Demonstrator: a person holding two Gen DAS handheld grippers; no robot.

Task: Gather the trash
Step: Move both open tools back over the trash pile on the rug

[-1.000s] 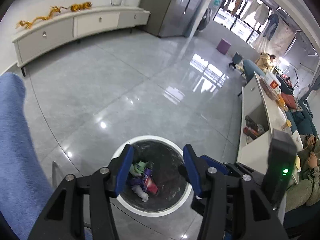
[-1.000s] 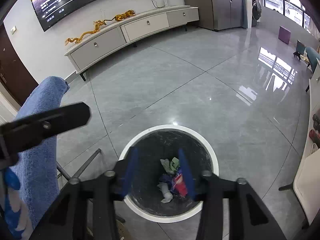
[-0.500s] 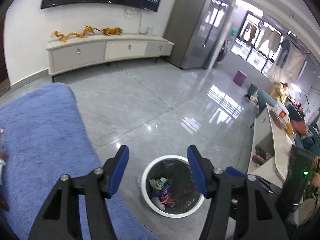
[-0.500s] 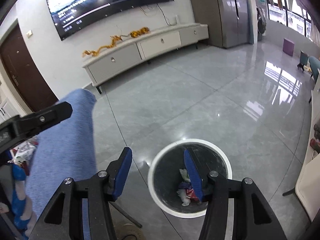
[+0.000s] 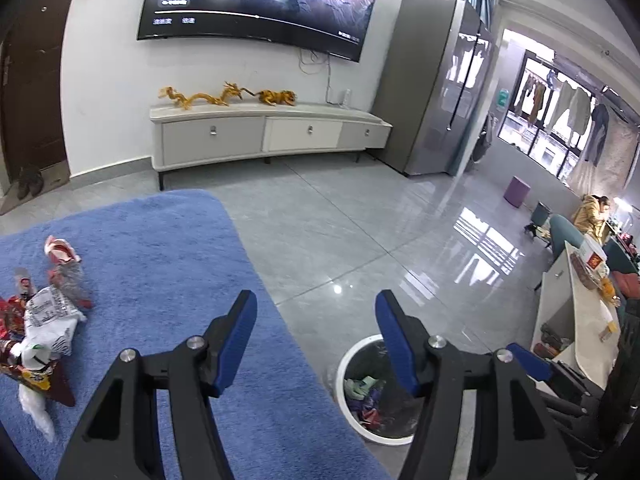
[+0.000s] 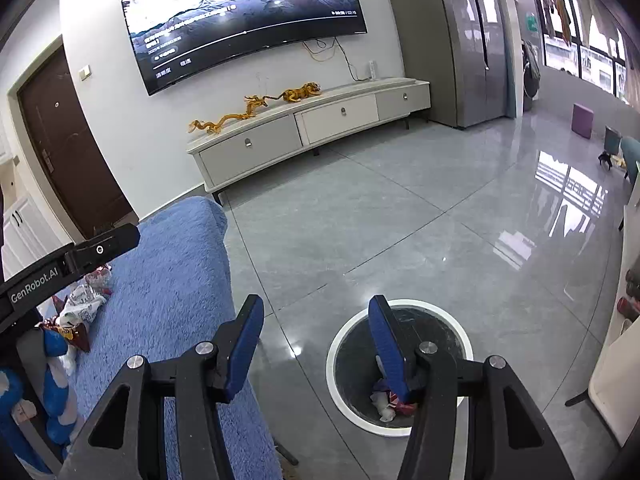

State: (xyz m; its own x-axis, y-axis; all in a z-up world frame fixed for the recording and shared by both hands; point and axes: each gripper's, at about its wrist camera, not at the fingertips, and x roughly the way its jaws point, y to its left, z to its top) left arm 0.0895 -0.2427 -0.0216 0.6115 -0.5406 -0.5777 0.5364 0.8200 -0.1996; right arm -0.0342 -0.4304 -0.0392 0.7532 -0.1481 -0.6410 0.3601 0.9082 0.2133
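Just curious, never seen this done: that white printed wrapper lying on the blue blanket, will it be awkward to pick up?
Probably floppy: the white printed wrapper lies crumpled and creased, so it should bend rather than hold shape. Likely very light, being thin and empty-looking. It may drag its neighbours, since other wrappers overlap it on the blue blanket.

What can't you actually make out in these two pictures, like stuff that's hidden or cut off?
- Trash bin, left wrist view: the left hand-held gripper covers its right side, so much of the contents stay hidden.
- Same bin, right wrist view: the right hand-held gripper hides part of the rubbish.
- Wrapper pile on the blue cover: cut off by the left edge; labels unreadable.
- TV: text too small.
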